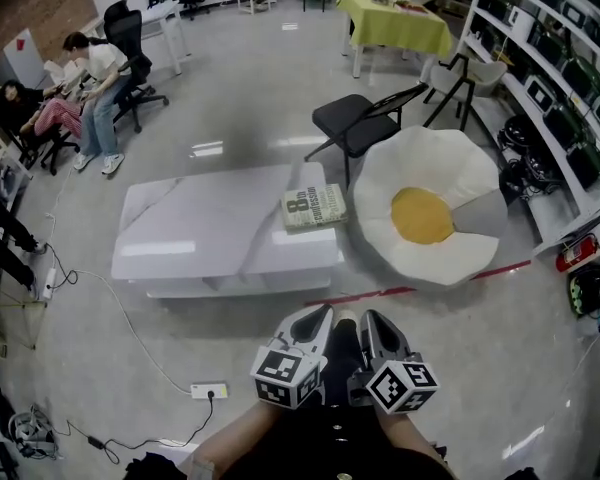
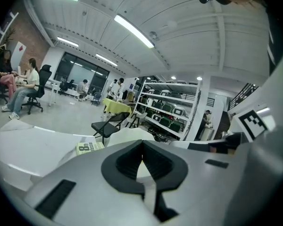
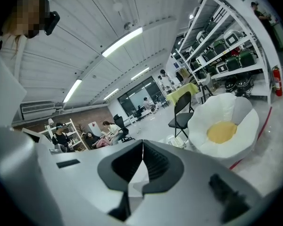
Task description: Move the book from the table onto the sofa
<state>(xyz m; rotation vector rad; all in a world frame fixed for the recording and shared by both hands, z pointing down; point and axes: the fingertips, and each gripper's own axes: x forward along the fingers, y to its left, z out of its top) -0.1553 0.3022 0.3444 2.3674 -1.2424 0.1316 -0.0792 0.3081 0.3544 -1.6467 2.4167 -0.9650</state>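
The pale green paperback book lies flat at the far right corner of the glossy white surface, just beside the white, fried-egg-shaped sofa with a yellow centre. The left gripper and right gripper hang well short of it, fingers pressed together on nothing. A good approach likely means spreading the fingers first, then pinching the book's overhanging or near edge.

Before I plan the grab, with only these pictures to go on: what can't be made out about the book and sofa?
Small print on the book: too small in the head view.
The book's near corner: left gripper view, behind the left tongs.
Most of the sofa: left gripper view, behind the same tongs.
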